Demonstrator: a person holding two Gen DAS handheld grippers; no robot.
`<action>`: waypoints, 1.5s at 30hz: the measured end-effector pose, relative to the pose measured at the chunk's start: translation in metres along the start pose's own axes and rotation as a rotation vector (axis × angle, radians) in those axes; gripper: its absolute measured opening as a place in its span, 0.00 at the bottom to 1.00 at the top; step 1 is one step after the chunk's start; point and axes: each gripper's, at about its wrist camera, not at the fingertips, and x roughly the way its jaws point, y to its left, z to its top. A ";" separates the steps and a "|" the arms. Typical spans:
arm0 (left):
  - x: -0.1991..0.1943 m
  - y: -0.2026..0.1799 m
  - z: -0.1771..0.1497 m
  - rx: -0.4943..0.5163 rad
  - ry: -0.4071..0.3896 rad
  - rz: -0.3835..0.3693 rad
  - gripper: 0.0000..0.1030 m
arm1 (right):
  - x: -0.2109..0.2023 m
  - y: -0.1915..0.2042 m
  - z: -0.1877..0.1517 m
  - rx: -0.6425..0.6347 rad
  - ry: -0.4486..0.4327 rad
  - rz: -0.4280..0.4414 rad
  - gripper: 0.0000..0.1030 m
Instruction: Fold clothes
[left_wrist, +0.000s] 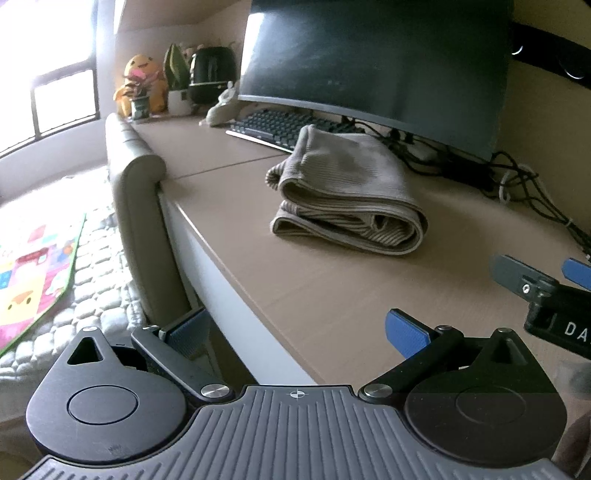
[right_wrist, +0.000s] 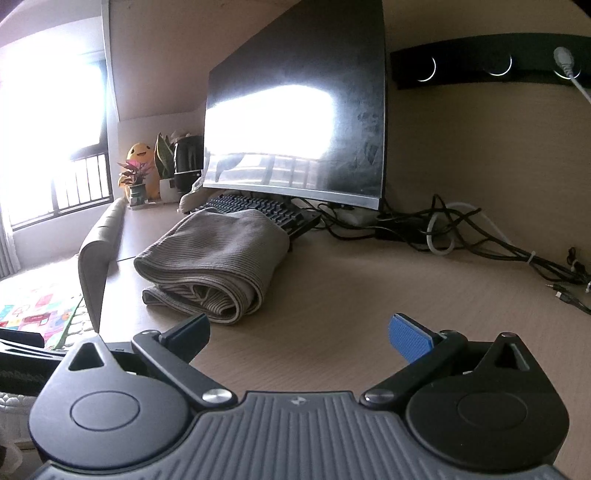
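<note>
1. The garment (left_wrist: 347, 199), a grey-beige ribbed knit, lies on the bench (left_wrist: 332, 288) just in front of the keyboard (left_wrist: 280, 127), its far edge touching or overlapping the keyboard's near edge.
2. It is already folded into a thick bundle of several layers, with rounded fold edges facing the tools.
3. It looks soft, light and floppy, not slippery; the stacked layers would likely slide apart if only the top one were pinched.
4. A fair hold, in my judgement, is across the whole rolled edge nearest the tools, or one at each end of the bundle.
5. The left tool (left_wrist: 295, 336) hovers over the bench edge, on the near side of the garment and well apart from it, its fingers spread wide and holding nothing.
6. The right tool (right_wrist: 299, 334) hangs low over the bench, near the garment's front corner but not touching it, likewise wide apart and empty.
</note>
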 end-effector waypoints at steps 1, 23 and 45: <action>0.000 0.001 0.000 -0.001 0.004 0.001 1.00 | 0.000 0.000 0.000 0.000 0.000 0.000 1.00; 0.006 -0.004 0.003 0.021 0.020 0.002 1.00 | -0.001 -0.003 0.000 0.010 -0.004 0.005 1.00; 0.008 -0.004 0.001 0.026 0.028 0.013 1.00 | -0.002 -0.003 -0.001 0.014 -0.008 0.004 1.00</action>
